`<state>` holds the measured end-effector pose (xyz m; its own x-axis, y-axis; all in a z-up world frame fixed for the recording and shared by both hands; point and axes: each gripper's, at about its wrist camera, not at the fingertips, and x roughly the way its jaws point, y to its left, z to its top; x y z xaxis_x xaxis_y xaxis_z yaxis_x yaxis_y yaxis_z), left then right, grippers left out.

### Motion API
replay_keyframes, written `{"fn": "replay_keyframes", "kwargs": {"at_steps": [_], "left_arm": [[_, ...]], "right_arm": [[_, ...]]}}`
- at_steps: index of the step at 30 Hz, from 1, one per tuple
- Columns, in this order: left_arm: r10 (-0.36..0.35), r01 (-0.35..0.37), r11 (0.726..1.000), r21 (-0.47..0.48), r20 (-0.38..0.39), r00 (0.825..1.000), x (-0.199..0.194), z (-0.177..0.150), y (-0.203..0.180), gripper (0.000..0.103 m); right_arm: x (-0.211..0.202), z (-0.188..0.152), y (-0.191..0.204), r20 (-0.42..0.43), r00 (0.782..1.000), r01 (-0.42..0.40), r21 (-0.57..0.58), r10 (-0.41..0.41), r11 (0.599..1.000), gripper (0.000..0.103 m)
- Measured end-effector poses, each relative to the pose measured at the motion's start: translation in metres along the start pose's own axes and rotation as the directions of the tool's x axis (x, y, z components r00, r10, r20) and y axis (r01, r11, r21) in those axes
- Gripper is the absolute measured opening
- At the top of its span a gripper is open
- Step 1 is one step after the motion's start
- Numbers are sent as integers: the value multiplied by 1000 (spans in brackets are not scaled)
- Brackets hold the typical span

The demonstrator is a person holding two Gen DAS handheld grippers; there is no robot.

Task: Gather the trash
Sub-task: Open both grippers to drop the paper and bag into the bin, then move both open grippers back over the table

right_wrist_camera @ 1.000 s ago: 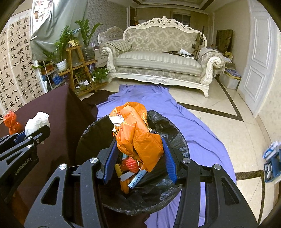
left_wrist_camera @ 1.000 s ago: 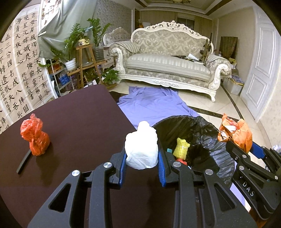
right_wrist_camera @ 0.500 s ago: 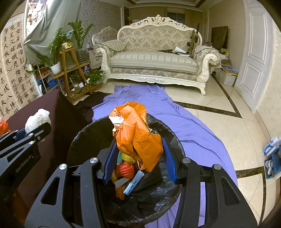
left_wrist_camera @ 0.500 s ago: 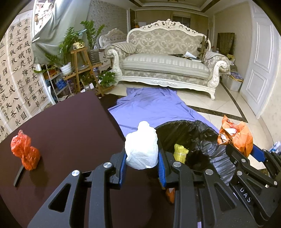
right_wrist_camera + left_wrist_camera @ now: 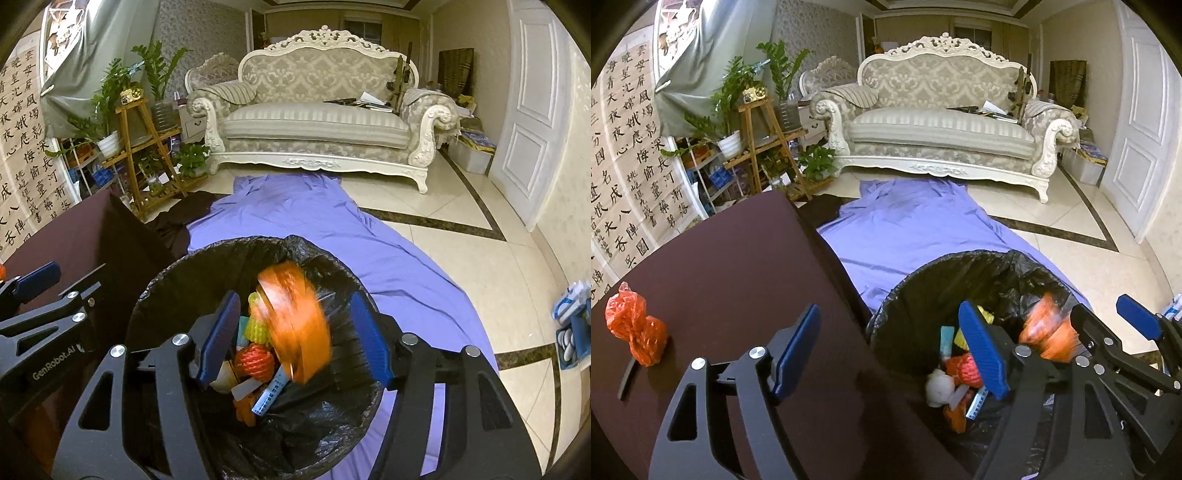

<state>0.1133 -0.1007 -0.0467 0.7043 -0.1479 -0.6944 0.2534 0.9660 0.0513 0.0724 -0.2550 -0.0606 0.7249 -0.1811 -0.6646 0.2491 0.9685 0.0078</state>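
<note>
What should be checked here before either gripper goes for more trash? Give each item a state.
1. Left gripper empty, jaws just opened: ok.
2. White bag inside the bin: ok.
3. Right gripper jaws just opened, pads clear of the orange bag: ok.
4. Orange bag settled in the bin: cannot tell, it is blurred.
5. Red bag on the table not yet collected: not ok.

We see a big cream sofa [image 5: 945, 122] on the shiny tile floor [image 5: 461, 236], green plants [image 5: 738, 92], and a white door [image 5: 1141, 129].
</note>
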Motion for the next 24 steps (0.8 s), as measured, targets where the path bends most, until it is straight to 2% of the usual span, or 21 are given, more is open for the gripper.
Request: {"fn": "replay_keyframes", "kwargs": {"at_steps": [13,19,24], "left_arm": [[9,-9,1000,-12,-2,1000,-3,0,5,79],[45,-45,999,-28,5,999,-14,-4,17,79],[59,-58,997,-51,4,998,-26,-13,36,79]], "right_arm": [[-4,0,-4,11,1000,13,5,-13,1000,61],[-8,-1,-3,12,1000,4,-6,-4,1000,61],[-17,-3,14,12,1000,-27,-33,28,999,61]]}}
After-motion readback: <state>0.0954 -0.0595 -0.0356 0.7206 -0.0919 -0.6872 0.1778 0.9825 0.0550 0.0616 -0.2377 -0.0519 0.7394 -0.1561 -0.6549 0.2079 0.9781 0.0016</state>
